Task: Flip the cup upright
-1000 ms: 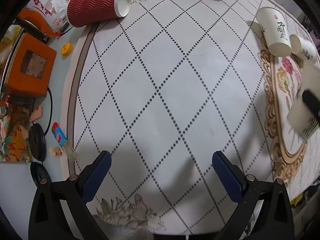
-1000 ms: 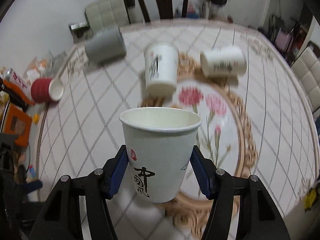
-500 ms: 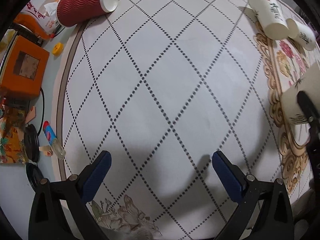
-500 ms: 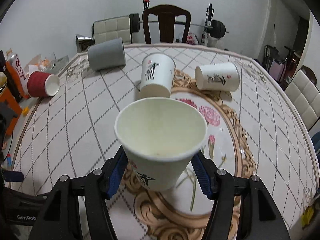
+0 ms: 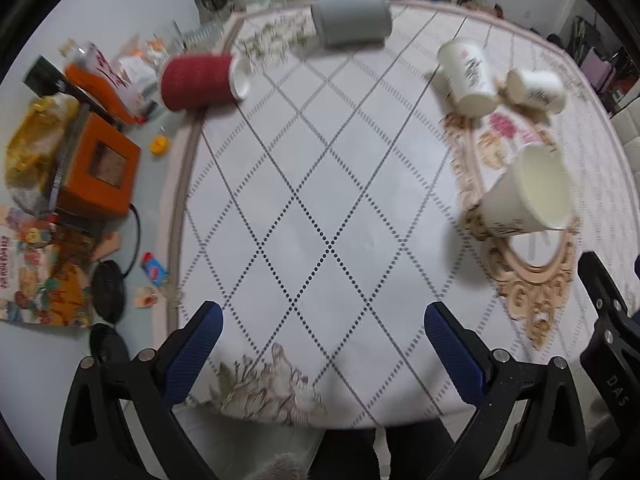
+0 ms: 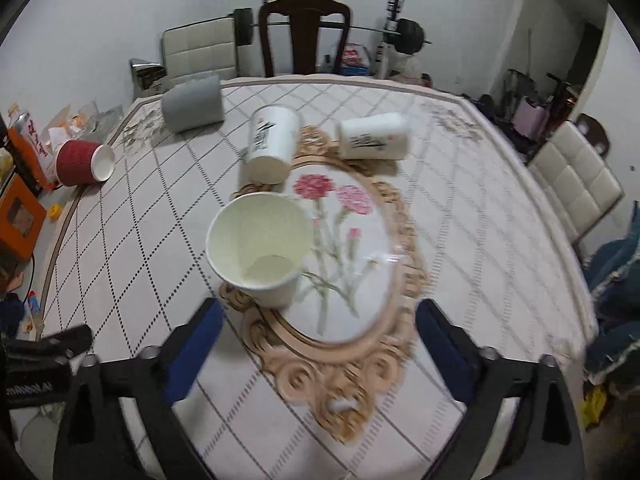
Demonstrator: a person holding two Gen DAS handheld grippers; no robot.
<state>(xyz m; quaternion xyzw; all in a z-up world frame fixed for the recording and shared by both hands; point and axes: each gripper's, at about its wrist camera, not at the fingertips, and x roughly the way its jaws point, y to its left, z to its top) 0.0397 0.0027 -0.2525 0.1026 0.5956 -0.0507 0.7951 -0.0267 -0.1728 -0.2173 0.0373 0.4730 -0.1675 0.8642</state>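
A white paper cup point(image 6: 260, 248) stands upright on the table at the edge of the floral medallion; it also shows in the left wrist view point(image 5: 528, 196). My right gripper point(image 6: 318, 340) is open and empty, pulled back just in front of the cup. My left gripper point(image 5: 322, 344) is open and empty over the table's near edge. Two more white cups lie on their sides, one point(image 6: 272, 144) and another point(image 6: 374, 140). A red ribbed cup point(image 6: 82, 160) and a grey cup point(image 6: 194, 104) also lie on their sides.
The table's left side holds an orange box point(image 5: 98, 168), snack bags, a yellow cap point(image 5: 159, 145) and a small bottle point(image 5: 154, 272). Chairs stand at the far side point(image 6: 304, 32) and right side point(image 6: 576, 184).
My right gripper opened, let go of the white cup, which now stands on the table, and drew back. The left gripper pulled back toward the table's near edge.
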